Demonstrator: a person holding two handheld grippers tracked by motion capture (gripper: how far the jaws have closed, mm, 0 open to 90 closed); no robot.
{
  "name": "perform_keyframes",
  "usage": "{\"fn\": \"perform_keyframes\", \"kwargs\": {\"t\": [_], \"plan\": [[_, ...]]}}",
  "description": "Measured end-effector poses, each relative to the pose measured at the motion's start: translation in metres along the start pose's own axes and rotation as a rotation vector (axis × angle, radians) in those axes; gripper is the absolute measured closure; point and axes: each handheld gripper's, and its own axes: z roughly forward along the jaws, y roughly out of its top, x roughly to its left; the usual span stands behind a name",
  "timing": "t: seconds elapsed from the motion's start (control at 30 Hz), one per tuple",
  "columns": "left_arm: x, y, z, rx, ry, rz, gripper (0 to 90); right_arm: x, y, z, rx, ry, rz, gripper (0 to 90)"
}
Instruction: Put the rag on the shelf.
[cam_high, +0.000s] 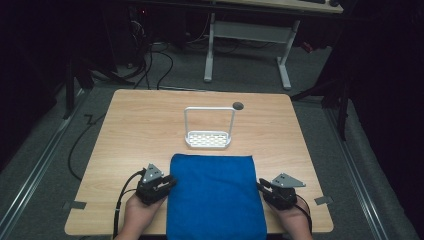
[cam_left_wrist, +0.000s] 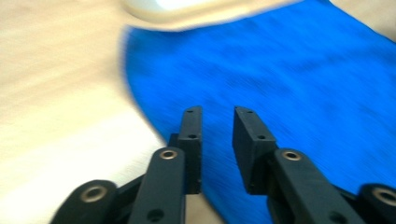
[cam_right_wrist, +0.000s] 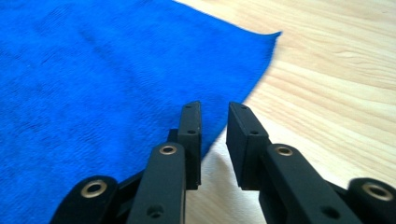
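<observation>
Lying flat between the two tools, a folded blue towel (cam_high: 216, 196) covers the near middle of the wooden table (cam_high: 135, 130), its near edge reaching the table's front edge. The left tool (cam_high: 169, 182) sits at the towel's left edge, held in the person's left hand (cam_high: 139, 215); in the left gripper view its black jaws stand slightly apart with nothing between them, hovering over the towel's edge where blue cloth meets bare wood. That view is blurred. The right tool (cam_high: 260, 186) sits at the towel's right edge, in the right hand (cam_high: 296, 220); in the right gripper view its jaws are likewise a little apart and empty, with the towel's border running just beneath the left jaw and bare table under the right one. A far corner of the towel (cam_right_wrist: 275, 33) lies ahead of this tool. Beyond both tools, past the towel's far edge, stands a small white rack (cam_high: 208, 139) with a perforated base and a tall hoop handle, just clear of the cloth.
</observation>
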Motion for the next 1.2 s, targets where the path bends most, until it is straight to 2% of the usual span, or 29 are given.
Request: {"fn": "perform_keyframes", "kwargs": {"t": [0.07, 0.17, 0.27, 0.3, 0.57, 0.7, 0.93, 1.07, 1.1, 1.13, 1.2], "plan": [[0.008, 0.004, 0.005, 0.009, 0.037, -0.026, 63.1, -0.002, -0.001, -0.001, -0.006, -0.004, 0.004, 74.0], [0.017, 0.012, 0.011, 0.008, 0.074, -0.017, 59.8, -0.003, -0.001, -0.001, -0.006, 0.0, 0.004, 73.3], [0.025, 0.02, 0.019, 0.008, 0.073, -0.03, 56.8, -0.004, -0.001, -0.002, -0.01, 0.0, 0.002, 72.7], [0.028, 0.026, 0.025, 0.008, 0.082, -0.012, 55.5, -0.005, -0.002, -0.003, -0.01, 0.0, 0.006, 72.3], [0.039, 0.039, 0.052, 0.044, 0.073, -0.05, 53.8, -0.009, -0.004, -0.003, -0.004, 0.01, 0.023, 71.6], [0.041, 0.039, 0.058, 0.049, 0.067, -0.041, 55.1, -0.009, -0.004, -0.003, -0.002, 0.013, 0.024, 70.6], [0.041, 0.039, 0.061, 0.042, 0.038, -0.03, 63.2, -0.008, -0.004, 0.003, -0.008, 0.025, 0.046, 63.8], [0.039, 0.039, 0.061, 0.044, 0.049, -0.018, 70.0, -0.007, 0.001, 0.008, -0.021, 0.018, 0.062, 61.1], [0.037, 0.039, 0.062, 0.049, 0.061, -0.002, 71.5, -0.008, 0.007, 0.012, -0.021, 0.007, 0.085, 59.7], [0.036, 0.039, 0.063, 0.05, 0.065, 0.001, 71.5, -0.008, 0.007, 0.012, -0.021, 0.007, 0.085, 59.7], [0.036, 0.039, 0.064, 0.068, 0.074, 0.004, 75.0, -0.01, 0.011, 0.016, -0.026, 0.002, 0.094, 58.8]]}}
